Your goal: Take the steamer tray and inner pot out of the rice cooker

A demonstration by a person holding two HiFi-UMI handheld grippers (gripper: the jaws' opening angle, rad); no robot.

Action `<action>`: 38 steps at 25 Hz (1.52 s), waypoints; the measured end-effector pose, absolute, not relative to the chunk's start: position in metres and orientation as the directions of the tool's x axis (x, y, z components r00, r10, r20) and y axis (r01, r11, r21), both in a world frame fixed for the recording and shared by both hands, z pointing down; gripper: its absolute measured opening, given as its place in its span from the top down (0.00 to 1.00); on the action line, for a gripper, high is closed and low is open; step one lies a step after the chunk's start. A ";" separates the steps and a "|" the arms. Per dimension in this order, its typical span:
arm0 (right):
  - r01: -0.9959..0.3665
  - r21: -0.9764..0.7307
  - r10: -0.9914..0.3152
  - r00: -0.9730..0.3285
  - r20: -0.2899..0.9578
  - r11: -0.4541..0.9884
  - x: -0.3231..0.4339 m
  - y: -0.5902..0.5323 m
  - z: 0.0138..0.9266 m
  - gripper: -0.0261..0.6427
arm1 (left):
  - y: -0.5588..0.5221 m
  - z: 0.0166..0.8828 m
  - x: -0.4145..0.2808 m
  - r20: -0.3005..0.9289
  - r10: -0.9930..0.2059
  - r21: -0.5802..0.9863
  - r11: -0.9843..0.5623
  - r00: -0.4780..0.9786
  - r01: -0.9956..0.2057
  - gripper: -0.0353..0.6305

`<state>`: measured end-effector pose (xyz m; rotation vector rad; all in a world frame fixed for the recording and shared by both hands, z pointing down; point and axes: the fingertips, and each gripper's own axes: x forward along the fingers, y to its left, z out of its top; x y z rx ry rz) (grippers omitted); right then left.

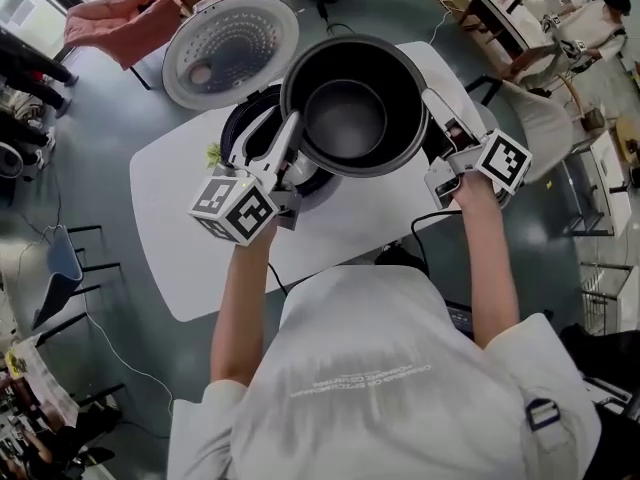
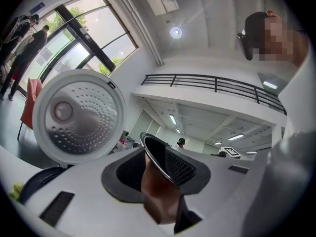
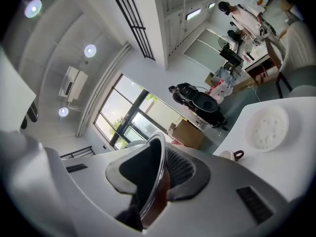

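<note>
The rice cooker [image 1: 240, 118] was largely hidden beneath the inner pot [image 1: 345, 118], being seen only at the pot's 8 o'clock. In both gripper views only its rim was shown.

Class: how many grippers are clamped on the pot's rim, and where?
2. The left gripper clamps the rim of the inner pot at its left side in the head view; the right gripper clamps the opposite side.

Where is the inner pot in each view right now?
Head view: inner pot upper centre, rim gripped by left claw and right claw.
Left gripper view: its rim bottom centre, pinched in the claw.
Right gripper view: its rim bottom centre, pinched likewise.
Landmark: open lid, upper left in head view, left in left gripper view; not clear in right.
</note>
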<state>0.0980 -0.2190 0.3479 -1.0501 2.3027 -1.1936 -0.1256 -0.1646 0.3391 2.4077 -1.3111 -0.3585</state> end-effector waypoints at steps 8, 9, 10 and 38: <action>-0.425 -0.856 -0.816 -0.578 0.006 0.295 0.201 -0.218 0.360 0.83 | -0.188 0.345 -0.029 -0.051 -0.771 0.499 -0.570 0.634 -0.653 0.76; -0.426 -0.859 -0.825 -0.565 0.009 0.283 0.215 -0.216 0.362 0.83 | -0.191 0.347 -0.014 -0.044 -0.760 0.503 -0.578 0.649 -0.643 0.76; -0.427 -0.863 -0.833 -0.554 0.013 0.270 0.228 -0.214 0.365 0.83 | -0.194 0.350 -0.001 -0.034 -0.749 0.508 -0.583 0.662 -0.634 0.76; -0.594 -0.804 -0.748 -0.545 0.379 0.025 0.408 -0.211 0.540 0.82 | -0.230 0.517 0.190 0.229 -0.609 0.663 -0.473 0.759 -0.580 0.76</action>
